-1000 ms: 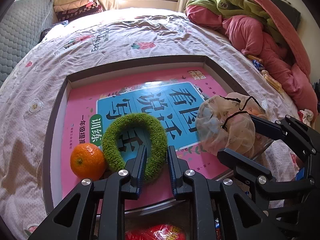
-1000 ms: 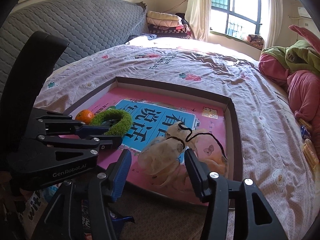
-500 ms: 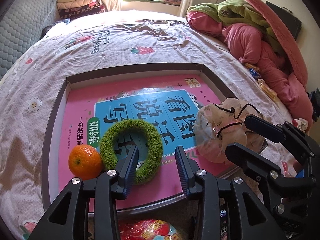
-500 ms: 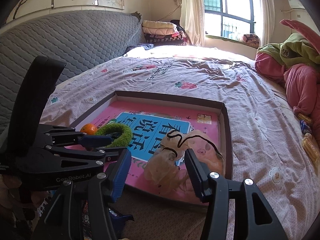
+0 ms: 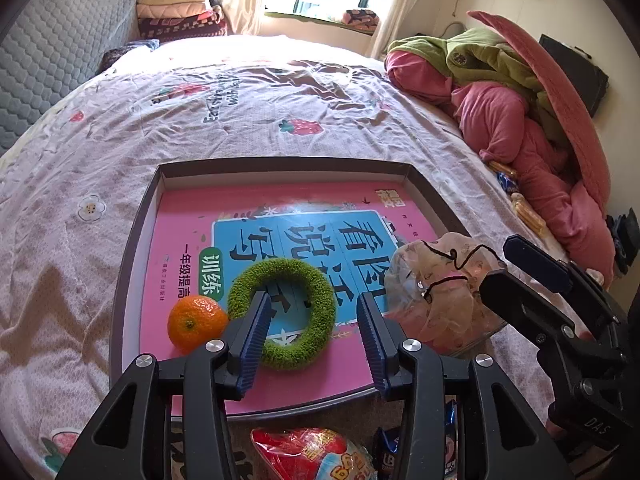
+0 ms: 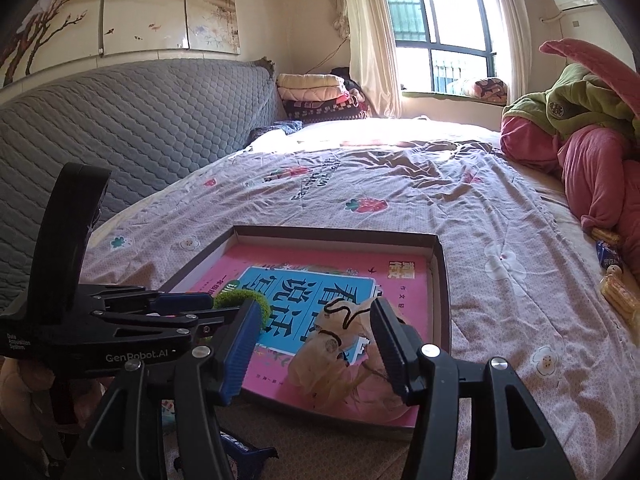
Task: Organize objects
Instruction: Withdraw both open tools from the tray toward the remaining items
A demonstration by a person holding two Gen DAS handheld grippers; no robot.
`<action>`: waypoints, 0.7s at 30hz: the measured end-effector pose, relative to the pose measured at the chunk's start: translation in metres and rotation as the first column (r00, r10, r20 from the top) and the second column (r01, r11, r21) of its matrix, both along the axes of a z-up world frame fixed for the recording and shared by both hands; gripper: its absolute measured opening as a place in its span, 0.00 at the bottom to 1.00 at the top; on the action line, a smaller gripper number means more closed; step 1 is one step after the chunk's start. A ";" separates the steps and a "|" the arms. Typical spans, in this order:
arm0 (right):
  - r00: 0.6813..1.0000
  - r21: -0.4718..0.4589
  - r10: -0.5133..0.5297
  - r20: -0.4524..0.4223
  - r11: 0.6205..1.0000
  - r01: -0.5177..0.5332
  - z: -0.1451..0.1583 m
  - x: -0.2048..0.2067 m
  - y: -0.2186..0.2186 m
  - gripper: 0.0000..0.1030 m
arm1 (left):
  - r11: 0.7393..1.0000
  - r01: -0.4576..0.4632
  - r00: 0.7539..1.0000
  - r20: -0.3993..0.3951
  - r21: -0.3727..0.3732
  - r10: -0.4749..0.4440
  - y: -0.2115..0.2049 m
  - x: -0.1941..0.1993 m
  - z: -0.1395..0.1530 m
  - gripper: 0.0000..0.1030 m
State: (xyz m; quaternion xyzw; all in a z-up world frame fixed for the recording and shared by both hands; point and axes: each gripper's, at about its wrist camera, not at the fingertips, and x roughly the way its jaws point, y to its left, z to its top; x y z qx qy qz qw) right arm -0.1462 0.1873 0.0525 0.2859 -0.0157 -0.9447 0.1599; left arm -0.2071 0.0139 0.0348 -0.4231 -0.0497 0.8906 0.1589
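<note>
On bed, tray (image 5: 132, 240) holds ring (image 5: 282, 312), orange (image 5: 196, 324), pouch (image 5: 440, 296). Both grippers' fingers open, empty: left gripper (image 5: 312, 332) over the ring, right gripper (image 6: 316, 344) over the pouch. Risk: the left finger at 9 o'clock nudges the orange, rolling it.

Left gripper (image 5: 312, 336): jaws spread wide, blue ribbed pads (image 5: 256, 340) facing each other across a clear gap, nothing clamped between them; black fingers angled forward and slightly downward, low in the left wrist view. Seen from the right wrist view as a black body lying nearly level at the left side (image 6: 176, 308), blue-tipped fingers pointing rightward. Right gripper (image 6: 316, 344): jaws likewise parted, ribbed pads (image 6: 240, 348) tilted outward, nothing pinched. Visible in the left wrist view at the right edge (image 5: 516, 268), fingers reaching leftward. Both grippers side by side, close but not touching. Hands holding them mostly out of sight.
</note>
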 end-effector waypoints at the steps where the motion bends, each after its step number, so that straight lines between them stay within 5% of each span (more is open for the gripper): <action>1: 1.000 -0.001 0.001 -0.006 1.000 -0.001 0.001 0.001 -0.001 0.57 | 1.000 -0.004 1.000 -0.006 -0.001 0.004 -0.001 0.002 0.001 0.46; 11: 0.999 -0.014 0.011 -0.039 1.000 -0.011 0.009 0.010 -0.003 0.58 | 0.995 -0.049 0.996 -0.068 0.084 0.054 -0.016 0.023 0.021 0.55; 21: 0.998 -0.010 0.023 -0.060 1.000 -0.023 0.014 0.020 -0.005 0.61 | 0.996 -0.064 0.995 -0.077 0.068 0.069 -0.013 0.036 0.022 0.56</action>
